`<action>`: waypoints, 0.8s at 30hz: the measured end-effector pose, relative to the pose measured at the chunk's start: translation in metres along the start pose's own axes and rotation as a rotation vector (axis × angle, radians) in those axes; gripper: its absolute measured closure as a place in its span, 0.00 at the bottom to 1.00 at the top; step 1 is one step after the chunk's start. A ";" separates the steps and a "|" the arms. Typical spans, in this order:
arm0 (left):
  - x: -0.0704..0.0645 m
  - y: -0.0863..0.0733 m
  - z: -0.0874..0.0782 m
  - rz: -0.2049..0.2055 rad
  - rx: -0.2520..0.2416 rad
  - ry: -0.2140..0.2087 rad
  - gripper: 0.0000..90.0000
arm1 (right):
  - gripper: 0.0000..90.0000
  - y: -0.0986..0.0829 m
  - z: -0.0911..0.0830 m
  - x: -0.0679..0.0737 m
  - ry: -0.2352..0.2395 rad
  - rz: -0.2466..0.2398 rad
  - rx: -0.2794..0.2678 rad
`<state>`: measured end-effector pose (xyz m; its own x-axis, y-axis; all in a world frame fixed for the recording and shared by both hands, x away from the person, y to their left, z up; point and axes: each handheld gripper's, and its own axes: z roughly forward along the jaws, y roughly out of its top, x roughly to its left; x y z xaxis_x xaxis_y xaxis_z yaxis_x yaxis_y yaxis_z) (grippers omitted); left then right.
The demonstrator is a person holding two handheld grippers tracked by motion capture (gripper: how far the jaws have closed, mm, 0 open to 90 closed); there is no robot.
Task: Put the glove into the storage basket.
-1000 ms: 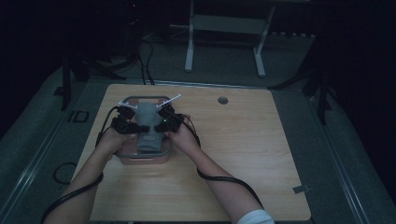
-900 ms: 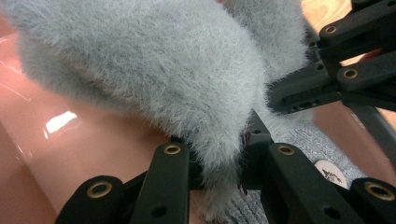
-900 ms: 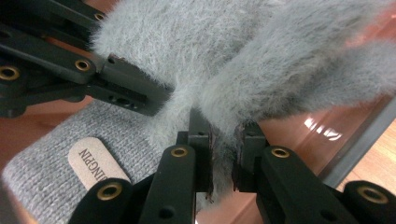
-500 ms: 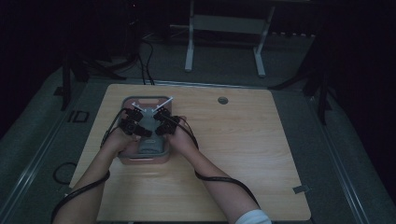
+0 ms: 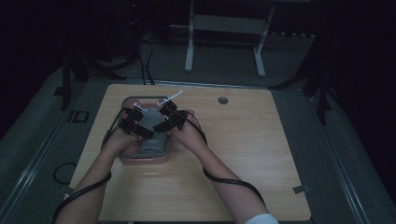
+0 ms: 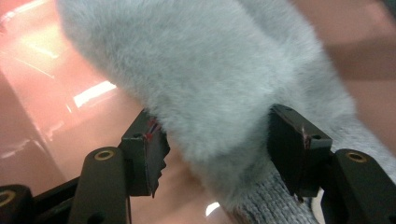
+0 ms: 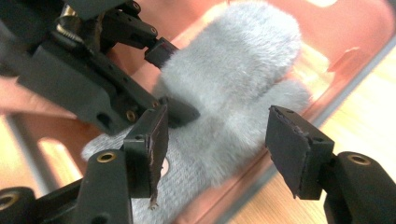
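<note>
Forearms come in from the near edge of the bench (image 5: 261,154), cables trailing off both sets of tongs.

Both hands meet over a pink tray (image 5: 128,158) on the left half of the bench. A grey fluffy mitten (image 5: 154,140) lies inside the tray, knit cuff toward the near end, fuzzy part toward the far end.

Left tongs (image 5: 134,122): in the left gripper view the two black jaws sit either side of the mitten's (image 6: 196,79) fuzzy body, fur pressed against both pads. Looks clamped on the mitten, jaws held apart only by the bulk of fur between them. Pink tray floor (image 6: 56,93) just beneath.

Right tongs (image 5: 170,119): released. In the right gripper view the jaws stand wide apart, hovering above the mitten (image 7: 233,84) near its knit cuff, nothing between the pads. That view also shows the left tongs (image 7: 173,79) gripping the mitten from the other side, and the tray's rim (image 7: 355,60) with bare bench wood (image 7: 364,121) beyond it.

Farther back: a small round grommet (image 5: 222,100) near the far edge of the bench. Beyond the bench, dark floor with a white metal stand (image 5: 224,28) and loose cables (image 5: 144,56).
</note>
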<state>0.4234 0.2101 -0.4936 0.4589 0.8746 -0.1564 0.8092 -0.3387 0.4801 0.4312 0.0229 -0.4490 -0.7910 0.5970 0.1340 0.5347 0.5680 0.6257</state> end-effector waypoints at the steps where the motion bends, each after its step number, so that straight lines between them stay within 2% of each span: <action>1: 0.000 -0.001 -0.004 0.002 -0.018 0.013 0.38 | 0.35 -0.001 -0.005 -0.001 -0.002 0.004 -0.014; 3: 0.001 -0.005 -0.014 0.007 -0.070 0.021 0.33 | 0.24 -0.005 -0.014 -0.005 0.027 -0.010 -0.026; 4: 0.002 -0.007 -0.019 0.014 -0.097 0.000 0.29 | 0.21 -0.008 -0.018 -0.007 0.044 -0.015 -0.033; 6: 0.001 -0.012 -0.028 0.020 -0.155 -0.017 0.25 | 0.20 -0.014 -0.027 -0.010 0.074 -0.009 -0.063; 7: -0.001 -0.016 -0.032 0.036 -0.202 -0.019 0.24 | 0.18 -0.018 -0.031 -0.012 0.071 -0.014 -0.075; 8: -0.002 -0.019 -0.034 0.045 -0.230 -0.012 0.20 | 0.16 -0.022 -0.036 -0.013 0.065 -0.019 -0.091; 9: -0.006 -0.023 -0.037 0.063 -0.272 0.020 0.19 | 0.16 -0.025 -0.038 -0.014 0.062 -0.025 -0.111; 10: -0.007 -0.026 -0.039 0.074 -0.299 0.027 0.17 | 0.16 -0.029 -0.043 -0.016 0.058 -0.033 -0.129; 11: -0.008 -0.028 -0.040 0.080 -0.317 0.028 0.17 | 0.16 -0.031 -0.045 -0.017 0.053 -0.037 -0.134; 14: -0.013 -0.035 -0.046 0.065 -0.379 0.012 0.16 | 0.16 -0.041 -0.053 -0.021 0.044 -0.050 -0.145; 18: -0.024 -0.042 -0.054 0.100 -0.453 -0.009 0.16 | 0.16 -0.055 -0.062 -0.027 0.060 -0.061 -0.153; 20: -0.030 -0.044 -0.057 0.118 -0.472 -0.026 0.16 | 0.16 -0.062 -0.067 -0.029 0.053 -0.076 -0.161; 24: -0.044 -0.047 -0.061 0.134 -0.502 -0.052 0.16 | 0.16 -0.074 -0.077 -0.032 0.059 -0.074 -0.176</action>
<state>0.3429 0.2085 -0.4570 0.5745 0.8121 -0.1022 0.4723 -0.2269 0.8517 0.3947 -0.0818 -0.4404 -0.8448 0.5204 0.1242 0.4186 0.4983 0.7592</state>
